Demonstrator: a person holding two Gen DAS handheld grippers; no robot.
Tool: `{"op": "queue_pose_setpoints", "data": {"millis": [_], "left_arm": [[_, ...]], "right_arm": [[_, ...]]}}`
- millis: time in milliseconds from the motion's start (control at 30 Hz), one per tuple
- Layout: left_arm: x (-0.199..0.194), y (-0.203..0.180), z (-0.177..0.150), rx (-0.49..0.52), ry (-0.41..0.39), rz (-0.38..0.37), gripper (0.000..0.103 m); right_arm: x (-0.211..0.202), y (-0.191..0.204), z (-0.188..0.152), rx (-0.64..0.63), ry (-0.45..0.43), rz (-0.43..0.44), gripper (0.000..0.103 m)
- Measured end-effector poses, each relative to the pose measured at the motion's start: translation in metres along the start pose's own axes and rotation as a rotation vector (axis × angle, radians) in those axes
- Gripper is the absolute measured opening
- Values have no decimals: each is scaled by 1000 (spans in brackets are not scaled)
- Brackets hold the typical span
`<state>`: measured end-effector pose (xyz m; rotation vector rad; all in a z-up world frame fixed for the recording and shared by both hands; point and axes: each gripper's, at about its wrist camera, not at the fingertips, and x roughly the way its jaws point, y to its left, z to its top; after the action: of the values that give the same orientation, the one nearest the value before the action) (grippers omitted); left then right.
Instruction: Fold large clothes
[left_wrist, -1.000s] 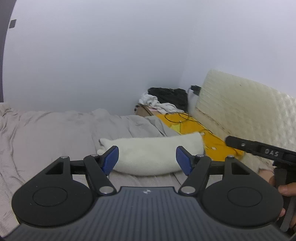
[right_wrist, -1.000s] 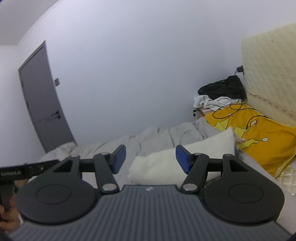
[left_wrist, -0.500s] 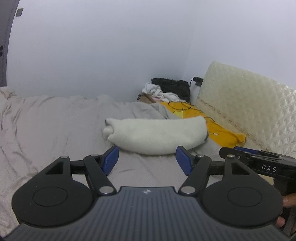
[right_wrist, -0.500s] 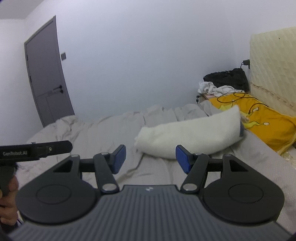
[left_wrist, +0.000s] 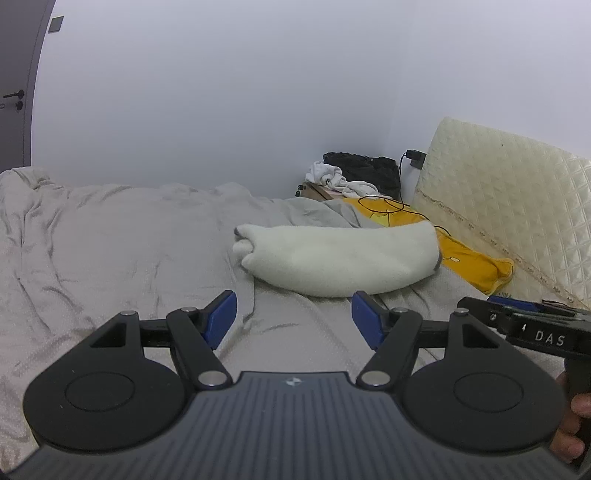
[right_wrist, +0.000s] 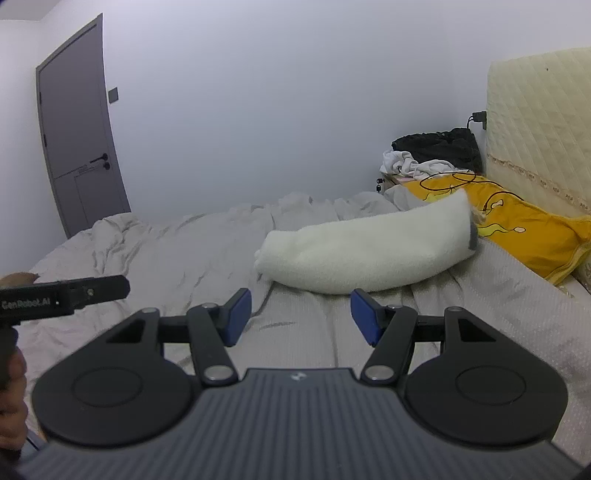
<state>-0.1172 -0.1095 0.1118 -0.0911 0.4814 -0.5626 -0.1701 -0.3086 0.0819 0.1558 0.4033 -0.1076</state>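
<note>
Bundle of white fleece, rolled or folded, lies on the bed, on the grey cover, toward its far right. Long axis runs left to right and slightly away: left end nearer and rounded with a fold showing, right end touching the yellow pillow. No container in view. Far corner: dark bag and white cloth heaped on a low stand. Cream headboard on the right.

Left hand-held gripper hovers over the cover just short of the bundle, blue pads wide apart, nothing between. Right hand-held gripper the same, gap a little narrower, also empty.
</note>
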Motion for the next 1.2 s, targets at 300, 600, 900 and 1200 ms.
{"op": "queue_pose_setpoints", "data": {"millis": [300,600,900,1200], "left_arm": [[-2,5,-2,-6,-2,9,76],[7,4,-5,10,11,30,93],[11,1,-7,12,2,62,102],[14,3,-7,6,0,72,103]], "right_arm": [[3,2,-9,4,25,-14,63],[-2,-2,-9,6,7,-45,75],[-2,-3,-8,-14,2,-79,103],[2,-6,-10,3,25,-80,103]]}}
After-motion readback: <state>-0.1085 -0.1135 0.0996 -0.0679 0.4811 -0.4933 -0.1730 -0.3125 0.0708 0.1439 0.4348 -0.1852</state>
